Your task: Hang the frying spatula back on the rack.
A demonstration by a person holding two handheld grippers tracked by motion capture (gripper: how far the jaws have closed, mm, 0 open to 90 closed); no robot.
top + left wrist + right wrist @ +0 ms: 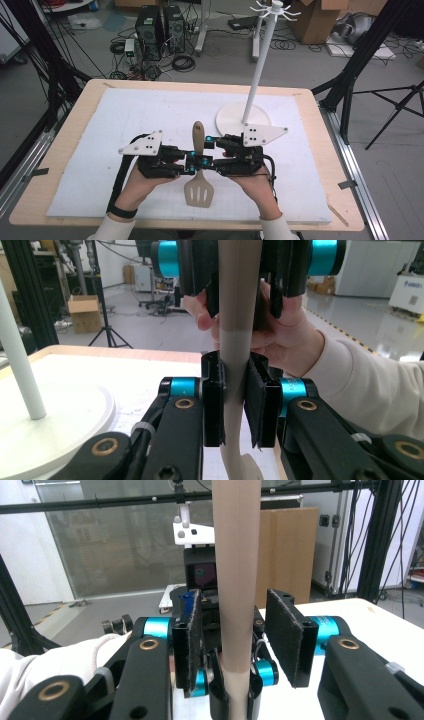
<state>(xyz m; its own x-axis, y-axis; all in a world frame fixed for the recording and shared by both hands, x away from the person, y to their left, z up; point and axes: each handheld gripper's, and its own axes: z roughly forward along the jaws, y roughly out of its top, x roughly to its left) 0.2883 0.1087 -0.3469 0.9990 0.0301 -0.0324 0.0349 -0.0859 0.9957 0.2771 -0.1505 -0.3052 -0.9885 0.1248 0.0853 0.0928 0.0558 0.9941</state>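
Grey workshop floor strewn with cables, two black computer towers (159, 30) and cardboard boxes (320, 19) lies beyond a light wooden table (60, 150), whose top is mostly covered by a white foam mat (150, 107). On the far right part of the mat stands a white hanging rack with a round base (227, 117), a tall thin pole and short pegs at its top; in the left gripper view its pole and base appear at the left edge.

Near the middle of the mat, toward the person's side, is a beige slotted spatula with a wooden handle (199, 170). In the high view its slotted blade points toward the person and its handle points away, toward the rack.

The left gripper (186, 164) comes in from the left, held by the person's left hand (137, 187) in a white sleeve. In the left gripper view its two black padded jaws are pressed together on the spatula's pale neck (233, 390), pinching it from both sides just below where the wooden handle begins.

The right gripper (212, 162) comes in from the right, held by the right hand (257, 187), facing the left gripper across the spatula. In the right gripper view its jaws are spread, one on each side of the wooden handle (236, 580); the left pad stands just beside the handle, the right pad clearly apart from it. Beyond the handle, the left gripper's jaws clamp the spatula lower down.
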